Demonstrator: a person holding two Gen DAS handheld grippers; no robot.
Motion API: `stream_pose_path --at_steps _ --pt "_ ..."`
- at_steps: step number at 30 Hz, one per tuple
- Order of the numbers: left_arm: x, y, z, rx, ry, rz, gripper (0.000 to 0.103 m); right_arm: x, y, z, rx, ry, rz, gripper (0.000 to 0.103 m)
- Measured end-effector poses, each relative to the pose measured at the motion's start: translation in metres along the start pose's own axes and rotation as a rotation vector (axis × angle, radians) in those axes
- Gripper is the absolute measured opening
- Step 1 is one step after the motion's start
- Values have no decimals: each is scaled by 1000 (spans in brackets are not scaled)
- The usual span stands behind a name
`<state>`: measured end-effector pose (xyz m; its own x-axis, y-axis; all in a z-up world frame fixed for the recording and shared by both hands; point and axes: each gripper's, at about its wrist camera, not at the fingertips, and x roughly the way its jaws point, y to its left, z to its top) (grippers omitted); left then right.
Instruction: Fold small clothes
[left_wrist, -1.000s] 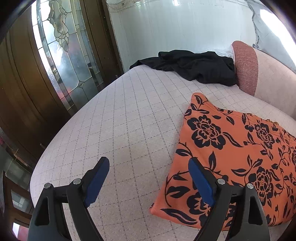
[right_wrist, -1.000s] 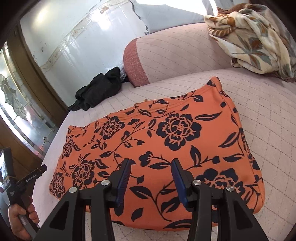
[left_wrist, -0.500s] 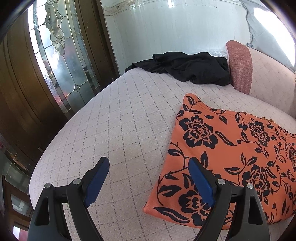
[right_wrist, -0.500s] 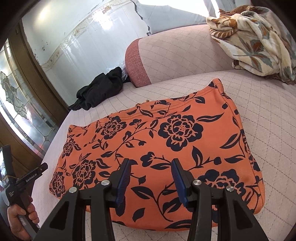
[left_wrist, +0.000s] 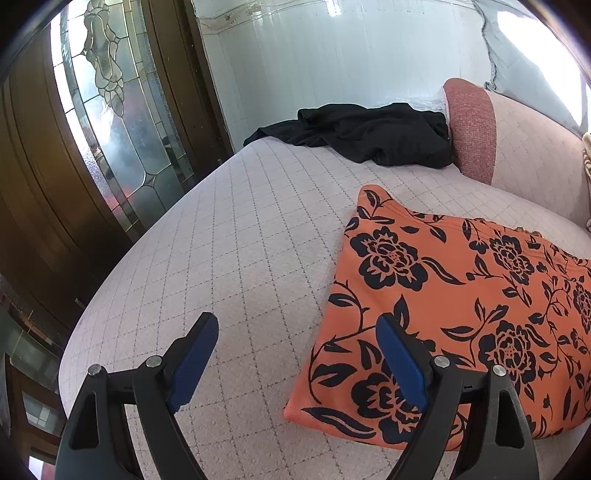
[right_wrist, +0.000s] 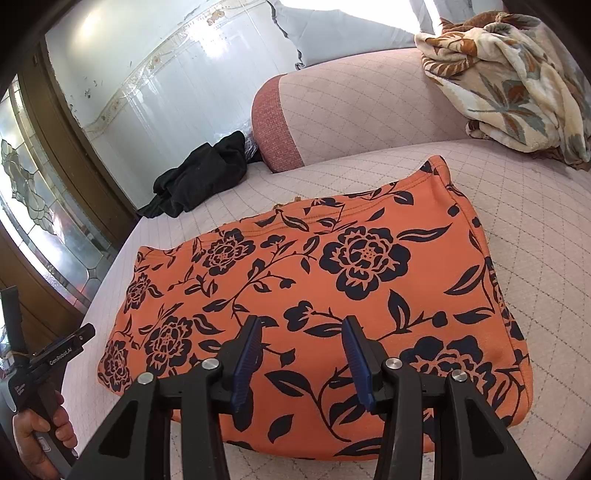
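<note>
Orange jersey printed with black roses and vines, the garment (right_wrist: 317, 295) lies flat on the quilted pink bed (left_wrist: 240, 258), already doubled into a broad rectangle with a stitched hem along its far edge. It looks light, soft and stretchy, the sort of cloth that will drape and slide over itself rather than hold a crease, so I would take it by a corner or along a short side edge, pinching both layers together so they do not slip apart.

From where I stand the right gripper (right_wrist: 303, 354) hovers over the near long edge of the garment, its blue-padded jaws apart with nothing between them; the cloth spreads ahead of it and to both sides. The left gripper (left_wrist: 295, 354) is spread wider and also empty. It sits off the garment's left short edge: its right finger overlaps the near left corner in view, its left finger hangs over bare quilting. Whether either finger touches the fabric I cannot tell.

A crumpled black garment (left_wrist: 369, 136) lies at the far edge of the bed, against the end of the padded backrest (right_wrist: 369, 110), well apart from the orange one. A floral blanket (right_wrist: 509, 81) is heaped on the backrest's right end.
</note>
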<state>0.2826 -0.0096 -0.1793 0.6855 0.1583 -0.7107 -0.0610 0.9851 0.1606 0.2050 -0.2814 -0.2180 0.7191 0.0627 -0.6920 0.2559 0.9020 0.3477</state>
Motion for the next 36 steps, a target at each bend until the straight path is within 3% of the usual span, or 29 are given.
stream_pose_path --at_steps 36 --pt "1 3 -2 32 -5 -14 88 15 10 -5 -25 28 -12 49"
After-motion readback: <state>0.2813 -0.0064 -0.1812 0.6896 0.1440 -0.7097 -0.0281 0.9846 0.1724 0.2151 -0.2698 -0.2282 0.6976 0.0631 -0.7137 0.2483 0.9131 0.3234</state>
